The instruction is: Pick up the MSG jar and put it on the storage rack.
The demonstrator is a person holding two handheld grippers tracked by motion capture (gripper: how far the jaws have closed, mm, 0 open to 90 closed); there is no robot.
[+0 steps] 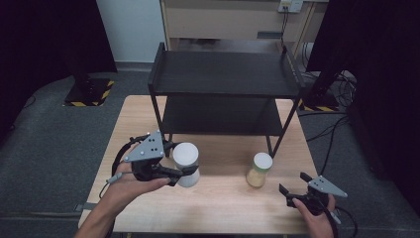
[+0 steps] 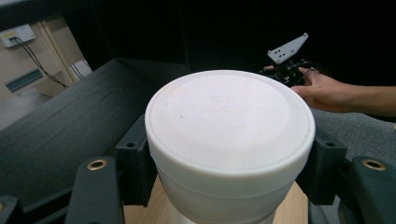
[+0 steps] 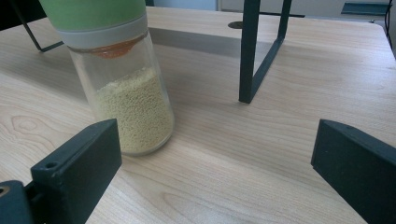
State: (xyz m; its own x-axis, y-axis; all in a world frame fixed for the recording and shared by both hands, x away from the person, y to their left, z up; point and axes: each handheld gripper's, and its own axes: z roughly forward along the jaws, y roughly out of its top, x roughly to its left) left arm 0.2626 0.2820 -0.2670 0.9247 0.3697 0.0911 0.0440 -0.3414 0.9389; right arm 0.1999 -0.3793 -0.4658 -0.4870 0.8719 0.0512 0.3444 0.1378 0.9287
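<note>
A white lidded jar (image 1: pixel 186 163) is held upright just above the wooden table (image 1: pixel 218 208), left of the middle. My left gripper (image 1: pixel 182 163) is shut on it, its black pads (image 2: pixel 135 161) pressing both sides below the broad white lid (image 2: pixel 229 119). A glass jar of yellow grains (image 1: pixel 259 170) with a pale green lid stands on the table to the right. My right gripper (image 1: pixel 293 183) rests low near the front right edge, open, a short way right of that jar (image 3: pixel 126 93), with nothing between its jaws.
A black two-tier shelf rack (image 1: pixel 225 74) stands at the back of the table; one leg (image 3: pixel 254 60) comes down close behind the grain jar. The other hand with its gripper (image 2: pixel 289 60) is seen beyond the white lid. Grey floor surrounds the table.
</note>
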